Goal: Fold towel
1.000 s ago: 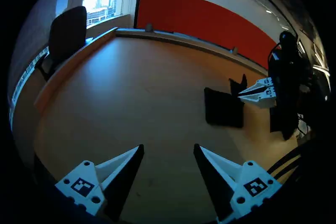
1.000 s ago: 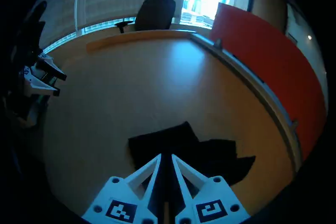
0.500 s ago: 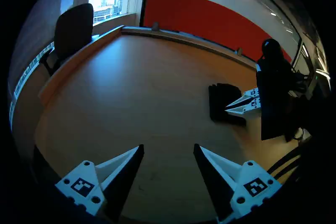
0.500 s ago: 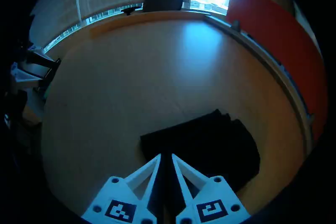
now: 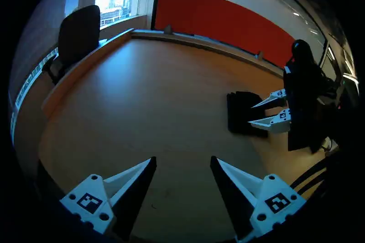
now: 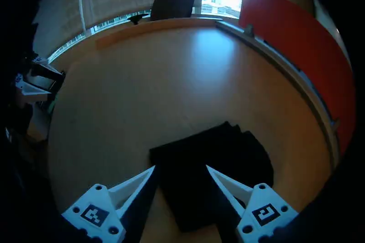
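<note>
A dark towel (image 6: 214,165) lies folded into a small block on the wooden table (image 6: 150,92). In the right gripper view my right gripper (image 6: 181,173) hangs open just over the towel's near edge, its fingers apart on either side and nothing held. From the left gripper view the towel (image 5: 241,111) sits at the right of the table, with the right gripper (image 5: 259,114) open beside it. My left gripper (image 5: 182,163) stands open over bare wood, well away from the towel. The left gripper (image 6: 43,81) also appears far left in the right gripper view.
A black office chair (image 5: 75,38) stands behind the table's far left edge by a window. A red partition (image 5: 228,24) runs along the far side of the table. A person in dark clothes (image 5: 305,101) holds the right gripper at the right.
My right gripper has opened and let go of the towel, which now lies folded flat. One second ago a corner of it stuck out. The left gripper has barely moved.
</note>
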{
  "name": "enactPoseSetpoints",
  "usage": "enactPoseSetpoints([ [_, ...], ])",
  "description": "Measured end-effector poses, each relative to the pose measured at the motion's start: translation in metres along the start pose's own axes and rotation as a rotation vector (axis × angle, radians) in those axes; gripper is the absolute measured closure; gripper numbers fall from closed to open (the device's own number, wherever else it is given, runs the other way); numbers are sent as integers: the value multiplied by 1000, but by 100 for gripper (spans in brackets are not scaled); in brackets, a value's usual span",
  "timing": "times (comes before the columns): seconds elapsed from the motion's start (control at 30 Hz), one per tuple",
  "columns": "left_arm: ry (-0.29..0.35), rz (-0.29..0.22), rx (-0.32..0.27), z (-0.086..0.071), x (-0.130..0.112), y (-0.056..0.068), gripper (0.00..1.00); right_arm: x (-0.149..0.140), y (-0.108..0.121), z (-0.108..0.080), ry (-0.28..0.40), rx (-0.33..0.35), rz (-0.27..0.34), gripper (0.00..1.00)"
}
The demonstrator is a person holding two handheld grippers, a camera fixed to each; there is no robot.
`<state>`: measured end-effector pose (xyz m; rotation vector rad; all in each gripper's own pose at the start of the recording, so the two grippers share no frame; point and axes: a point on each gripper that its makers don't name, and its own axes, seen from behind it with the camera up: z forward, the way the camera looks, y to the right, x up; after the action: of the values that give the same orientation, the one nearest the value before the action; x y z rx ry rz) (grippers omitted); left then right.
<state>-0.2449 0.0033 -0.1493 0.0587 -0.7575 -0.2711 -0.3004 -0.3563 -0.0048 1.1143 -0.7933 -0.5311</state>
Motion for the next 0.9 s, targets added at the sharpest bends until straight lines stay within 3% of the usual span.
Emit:
enactPoseSetpoints([
  [0.9, 6, 22, -8, 3, 6, 14, 12, -60, 10, -48, -14, -71, 90, 33],
])
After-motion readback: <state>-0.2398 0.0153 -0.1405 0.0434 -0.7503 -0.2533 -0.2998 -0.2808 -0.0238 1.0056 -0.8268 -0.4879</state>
